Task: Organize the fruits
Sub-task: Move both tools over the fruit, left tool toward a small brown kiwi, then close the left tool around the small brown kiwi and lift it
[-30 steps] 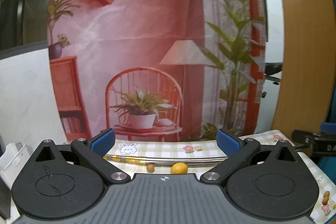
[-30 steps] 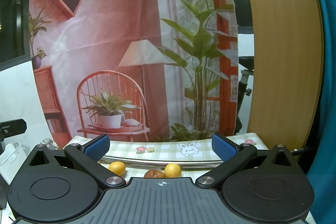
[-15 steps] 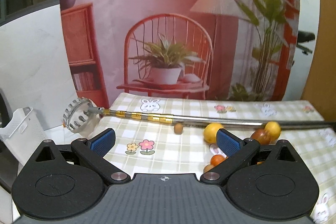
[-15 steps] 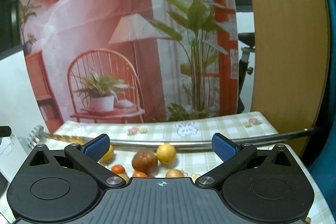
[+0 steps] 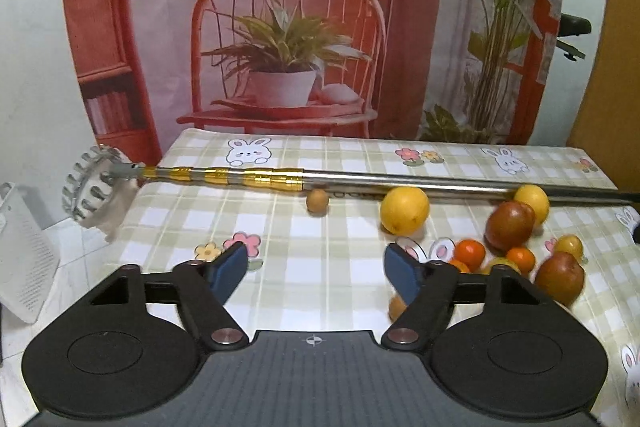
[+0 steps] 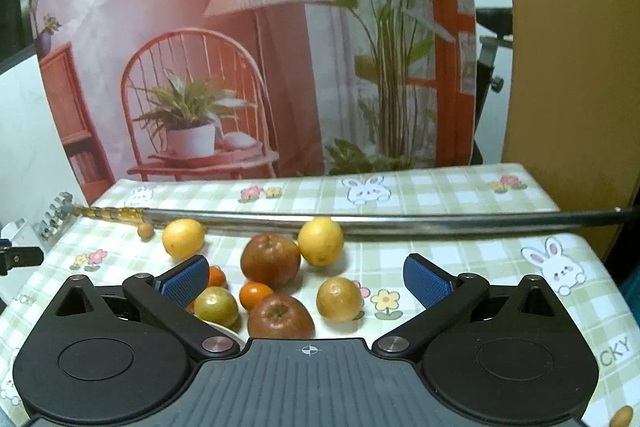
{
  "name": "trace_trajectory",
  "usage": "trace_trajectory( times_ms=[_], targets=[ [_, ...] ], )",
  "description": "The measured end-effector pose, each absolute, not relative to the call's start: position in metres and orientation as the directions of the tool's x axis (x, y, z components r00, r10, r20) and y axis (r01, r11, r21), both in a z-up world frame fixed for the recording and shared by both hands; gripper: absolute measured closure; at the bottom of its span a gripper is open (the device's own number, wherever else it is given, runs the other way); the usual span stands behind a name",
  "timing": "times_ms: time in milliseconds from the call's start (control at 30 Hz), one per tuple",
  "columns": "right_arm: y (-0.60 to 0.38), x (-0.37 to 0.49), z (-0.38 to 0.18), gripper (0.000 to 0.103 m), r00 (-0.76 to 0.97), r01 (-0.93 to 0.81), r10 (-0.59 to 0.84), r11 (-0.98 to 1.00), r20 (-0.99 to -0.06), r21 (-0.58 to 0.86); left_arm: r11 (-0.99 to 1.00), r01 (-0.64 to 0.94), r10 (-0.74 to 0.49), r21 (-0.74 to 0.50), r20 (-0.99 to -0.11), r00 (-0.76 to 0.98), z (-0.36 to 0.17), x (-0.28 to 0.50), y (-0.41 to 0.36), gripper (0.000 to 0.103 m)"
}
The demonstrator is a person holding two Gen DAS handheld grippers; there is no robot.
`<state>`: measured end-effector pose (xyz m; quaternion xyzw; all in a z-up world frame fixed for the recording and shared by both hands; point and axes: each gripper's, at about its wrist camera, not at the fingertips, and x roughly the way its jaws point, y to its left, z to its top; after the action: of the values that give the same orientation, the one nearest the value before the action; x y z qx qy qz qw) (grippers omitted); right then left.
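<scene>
Several fruits lie loose on the checked tablecloth. In the left wrist view a yellow lemon, a second lemon, a reddish-brown apple, small oranges and a little brown fruit sit ahead and to the right. My left gripper hovers over bare cloth, its jaws closing with nothing between them. In the right wrist view my right gripper stands open above an apple, another apple, a lemon, a small orange and two yellow-green fruits.
A long metal pole with gold bands and a toothed ring head lies across the table behind the fruit. A printed backdrop hangs behind the table. A white perforated bin stands off the left edge. A wooden panel rises at right.
Both grippers have come down and tipped toward the table, so the fruits and cloth now fill the lower views. The left gripper's jaws have narrowed.
</scene>
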<state>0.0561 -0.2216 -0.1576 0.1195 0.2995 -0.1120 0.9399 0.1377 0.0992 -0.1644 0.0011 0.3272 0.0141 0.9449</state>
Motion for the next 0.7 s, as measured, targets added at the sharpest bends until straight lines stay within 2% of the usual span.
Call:
trace_trajectory(
  times_ms=[133, 267, 533, 700],
  targets=[
    [-0.230, 0.066, -0.170, 0.000, 0.783, 0.296, -0.145, 0.942, -0.605, 0.157, 1.000, -0.024, 0.017, -0.004, -0.601, 0.799, -0.177, 0.172, 0.106, 0.034],
    [-0.237, 0.073, -0.177, 0.000, 0.779, 0.305, -0.172, 0.944, -0.603, 0.125, 1.000, -0.031, 0.025, 0.001, -0.608, 0.793, -0.193, 0.207, 0.108, 0.049],
    [-0.256, 0.090, -0.193, 0.000, 0.751, 0.351, -0.188, 0.926, -0.632, 0.141, 0.992, -0.068, -0.017, -0.104, -0.656, 0.755, -0.235, 0.271, 0.114, 0.055],
    [-0.263, 0.089, -0.203, 0.000, 0.737, 0.373, -0.200, 0.917, -0.646, 0.141, 0.994, -0.077, 0.001, -0.083, -0.678, 0.735, -0.255, 0.288, 0.111, 0.060]
  ],
)
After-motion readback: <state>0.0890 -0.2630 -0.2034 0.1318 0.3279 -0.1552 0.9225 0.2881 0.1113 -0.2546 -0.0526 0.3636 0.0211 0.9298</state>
